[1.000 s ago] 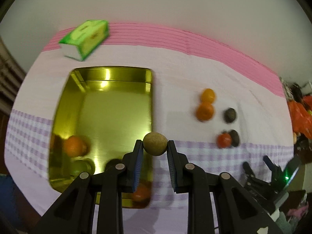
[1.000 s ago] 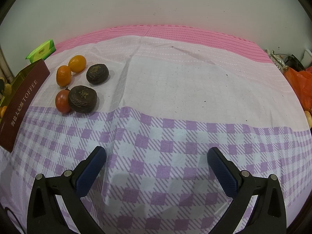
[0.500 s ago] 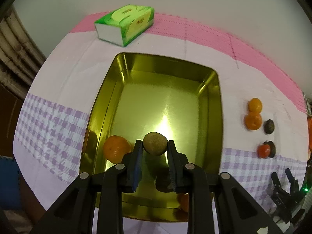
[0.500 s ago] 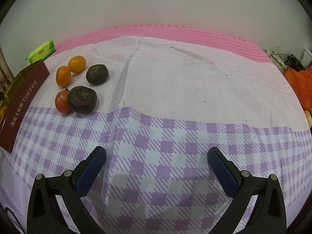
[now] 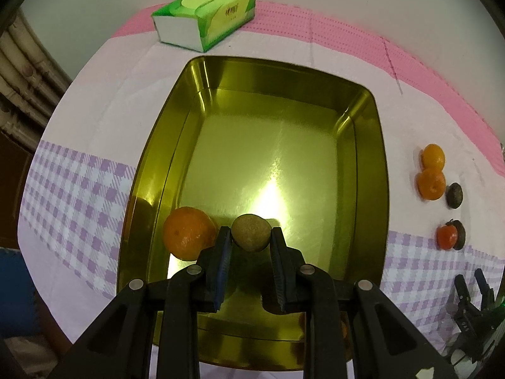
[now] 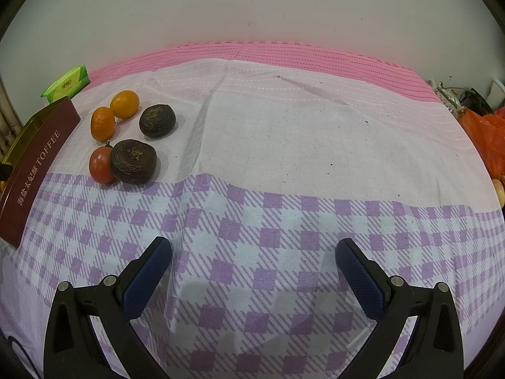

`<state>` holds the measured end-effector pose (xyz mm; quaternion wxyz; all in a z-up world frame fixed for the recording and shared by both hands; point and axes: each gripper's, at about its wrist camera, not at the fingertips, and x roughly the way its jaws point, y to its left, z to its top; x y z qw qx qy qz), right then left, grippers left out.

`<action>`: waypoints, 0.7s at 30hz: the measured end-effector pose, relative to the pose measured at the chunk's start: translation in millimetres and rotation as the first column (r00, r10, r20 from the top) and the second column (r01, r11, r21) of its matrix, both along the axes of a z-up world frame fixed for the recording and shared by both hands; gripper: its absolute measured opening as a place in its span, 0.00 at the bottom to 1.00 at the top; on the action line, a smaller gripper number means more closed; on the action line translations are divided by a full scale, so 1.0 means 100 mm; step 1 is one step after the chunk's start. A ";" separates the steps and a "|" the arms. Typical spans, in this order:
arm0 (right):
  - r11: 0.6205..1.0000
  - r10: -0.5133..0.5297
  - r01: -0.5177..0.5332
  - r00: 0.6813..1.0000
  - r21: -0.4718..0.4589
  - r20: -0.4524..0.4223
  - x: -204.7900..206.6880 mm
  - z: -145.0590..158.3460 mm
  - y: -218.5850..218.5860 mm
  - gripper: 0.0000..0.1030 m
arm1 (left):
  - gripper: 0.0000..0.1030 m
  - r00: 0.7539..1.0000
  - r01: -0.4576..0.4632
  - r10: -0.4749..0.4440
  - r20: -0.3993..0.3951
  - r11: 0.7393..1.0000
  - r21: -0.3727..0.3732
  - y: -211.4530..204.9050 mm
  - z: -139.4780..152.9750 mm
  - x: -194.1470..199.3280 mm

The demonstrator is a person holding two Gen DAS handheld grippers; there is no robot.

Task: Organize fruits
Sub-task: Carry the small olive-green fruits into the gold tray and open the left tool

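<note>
A small round brownish-green fruit with a matte, rough skin sits pinched between the blue-padded fingers of your left gripper, which are drawn in narrow around it. You hold it over the near part of a shiny gold rectangular metal tin; whether it touches the tin floor is hard to tell. A round orange with dimpled skin lies inside the tin, just beside the left finger.

Your right gripper is spread wide with nothing between its fingers, above a cotton tablecloth of pink stripes, pale grid and purple checks.

To the right of the tin, on the cloth, five fruits cluster close: two small glossy orange fruits touching each other, a smooth red tomato, and two dark brown wrinkled round fruits, one pressed against the tomato. The tin's maroon outer wall reads "TOFFEE". A green and white soft tissue pack lies beyond the tin's far end.
</note>
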<state>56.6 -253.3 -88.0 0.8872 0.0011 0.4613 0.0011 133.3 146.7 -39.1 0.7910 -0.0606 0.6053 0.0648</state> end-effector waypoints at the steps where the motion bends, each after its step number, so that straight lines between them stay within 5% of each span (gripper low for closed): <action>1: 1.000 0.000 0.000 1.000 0.000 0.000 -0.01 0.00 0.00 1.00 | 0.21 1.000 -0.002 0.002 -0.004 1.000 0.001 0.00 -0.02 0.00; 21: 1.000 0.000 0.000 1.000 0.001 0.003 -0.03 0.00 0.00 1.00 | 0.21 0.999 -0.025 0.024 -0.030 0.999 -0.029 0.03 -0.31 -0.08</action>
